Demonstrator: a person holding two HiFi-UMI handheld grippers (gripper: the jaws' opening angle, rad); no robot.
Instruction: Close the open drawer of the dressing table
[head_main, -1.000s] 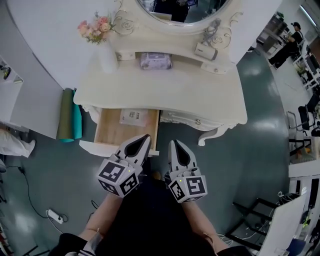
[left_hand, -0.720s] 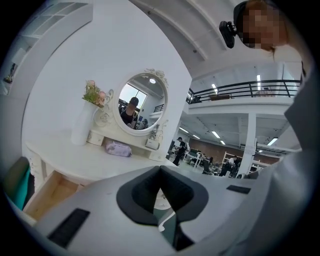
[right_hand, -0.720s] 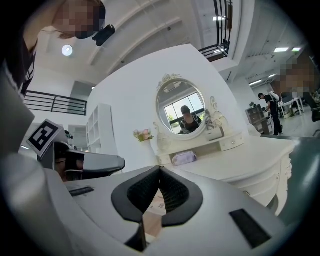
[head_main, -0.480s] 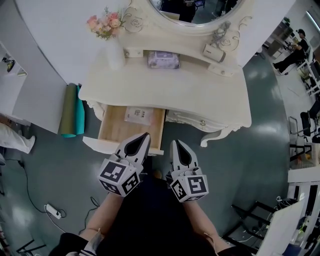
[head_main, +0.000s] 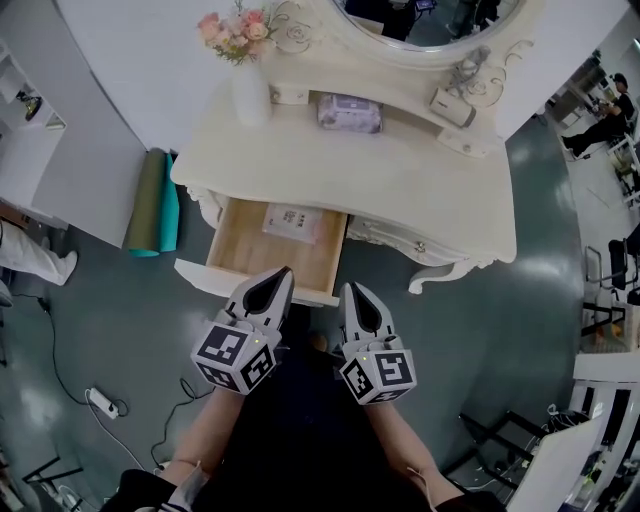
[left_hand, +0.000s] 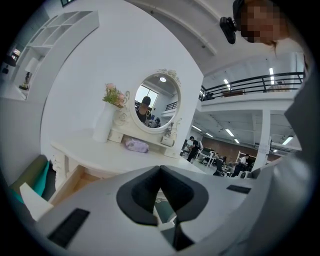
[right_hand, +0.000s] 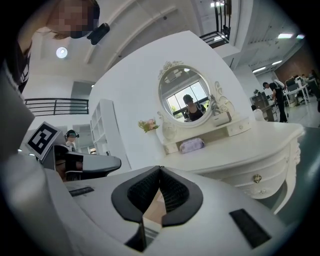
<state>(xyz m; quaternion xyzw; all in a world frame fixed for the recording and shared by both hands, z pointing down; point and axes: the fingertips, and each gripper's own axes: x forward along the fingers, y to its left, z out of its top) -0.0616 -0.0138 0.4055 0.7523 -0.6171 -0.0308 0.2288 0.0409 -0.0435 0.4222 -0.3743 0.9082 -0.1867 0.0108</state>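
Observation:
The cream dressing table (head_main: 400, 190) stands ahead with its left drawer (head_main: 262, 272) pulled out, wooden inside, a flat packet (head_main: 296, 221) lying in it. My left gripper (head_main: 282, 272) is shut, its tips over the drawer's front edge. My right gripper (head_main: 352, 289) is shut too, just right of the drawer front and below the table's closed right drawer (head_main: 400, 242). In the left gripper view the table (left_hand: 95, 152) and the open drawer (left_hand: 70, 181) lie ahead-left. In the right gripper view the table (right_hand: 235, 150) and its gold knob (right_hand: 257, 178) show.
A white vase of pink flowers (head_main: 240, 40), a purple pouch (head_main: 350, 112) and an oval mirror (head_main: 430, 20) are on the table. Green and teal rolls (head_main: 155, 203) lean at its left. A power strip (head_main: 100, 402) with cable lies on the grey floor. A white shelf unit (head_main: 25, 120) stands left.
The view has shifted so the table and drawer sit further right and lower in frame. Both grippers stay shut, side by side, with the left tip now reaching the drawer front.

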